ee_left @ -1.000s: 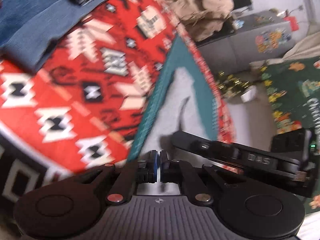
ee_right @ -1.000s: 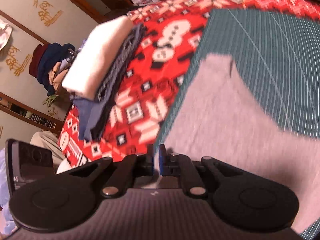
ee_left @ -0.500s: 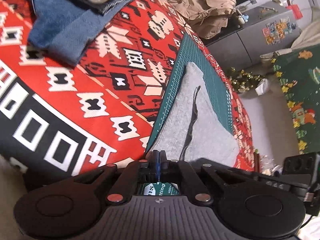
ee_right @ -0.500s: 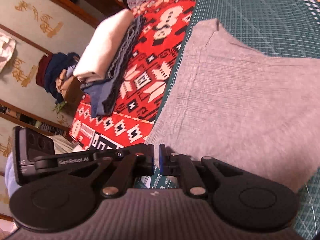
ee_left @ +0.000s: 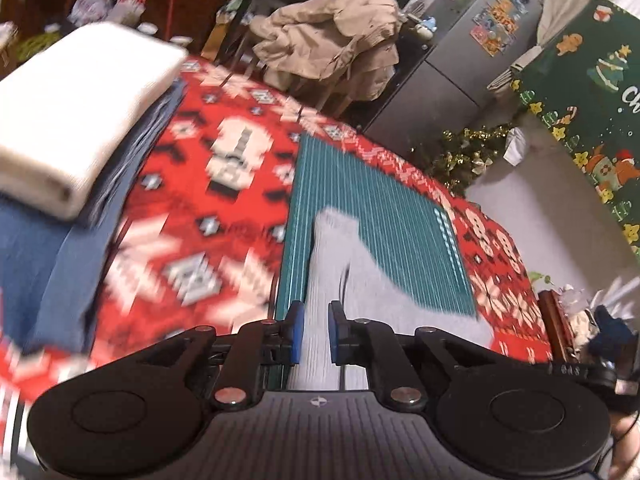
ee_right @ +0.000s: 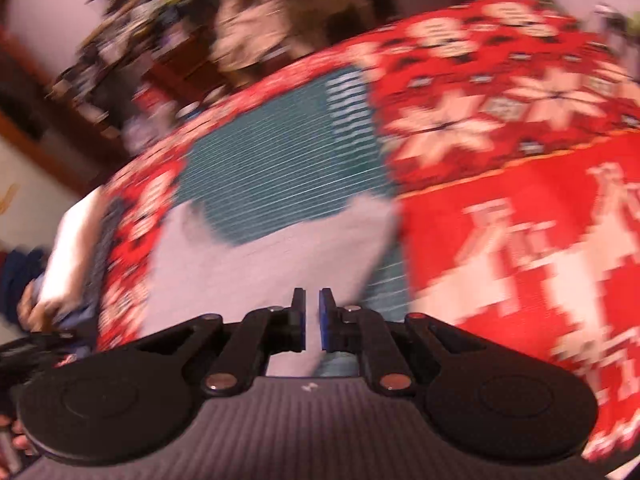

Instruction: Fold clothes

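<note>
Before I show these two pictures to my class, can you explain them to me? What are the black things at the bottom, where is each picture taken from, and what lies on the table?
There is no robot here: a person holds a two-finger clamp in each hand, with a camera on each looking forward along the fingers. One picture looks past the left gripper, the other past the right gripper.

A red patterned cloth covers the table, with a green cutting mat on it. A grey garment lies on the mat. A stack of folded clothes sits beside it.

Both grippers stand slightly open with nothing pinched; the left jaws have just been opening. Both pictures are blurred.
</note>
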Action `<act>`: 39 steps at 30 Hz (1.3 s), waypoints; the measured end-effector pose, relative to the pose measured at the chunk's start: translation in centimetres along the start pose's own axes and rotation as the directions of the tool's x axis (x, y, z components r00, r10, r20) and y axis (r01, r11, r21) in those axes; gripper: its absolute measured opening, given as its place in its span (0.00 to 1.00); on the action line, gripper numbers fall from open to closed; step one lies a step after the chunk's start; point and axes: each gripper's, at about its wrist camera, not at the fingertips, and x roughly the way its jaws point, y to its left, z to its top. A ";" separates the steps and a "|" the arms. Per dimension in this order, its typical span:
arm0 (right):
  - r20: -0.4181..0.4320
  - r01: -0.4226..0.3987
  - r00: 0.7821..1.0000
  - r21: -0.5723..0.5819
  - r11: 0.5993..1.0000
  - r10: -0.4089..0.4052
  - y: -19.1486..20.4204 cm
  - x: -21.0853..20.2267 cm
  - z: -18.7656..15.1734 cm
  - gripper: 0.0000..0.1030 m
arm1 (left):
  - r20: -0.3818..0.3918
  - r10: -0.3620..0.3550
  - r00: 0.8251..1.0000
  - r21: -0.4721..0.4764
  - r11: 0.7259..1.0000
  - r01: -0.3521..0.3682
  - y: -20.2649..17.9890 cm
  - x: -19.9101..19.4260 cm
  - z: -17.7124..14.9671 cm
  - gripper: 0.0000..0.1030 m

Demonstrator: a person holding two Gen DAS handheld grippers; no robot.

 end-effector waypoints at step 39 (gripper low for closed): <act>0.095 0.061 0.994 -0.101 0.993 -0.051 -0.2 9.8 9.9 0.04 | 0.008 0.015 1.000 -0.077 0.997 -0.014 1.4 6.6 3.0 0.02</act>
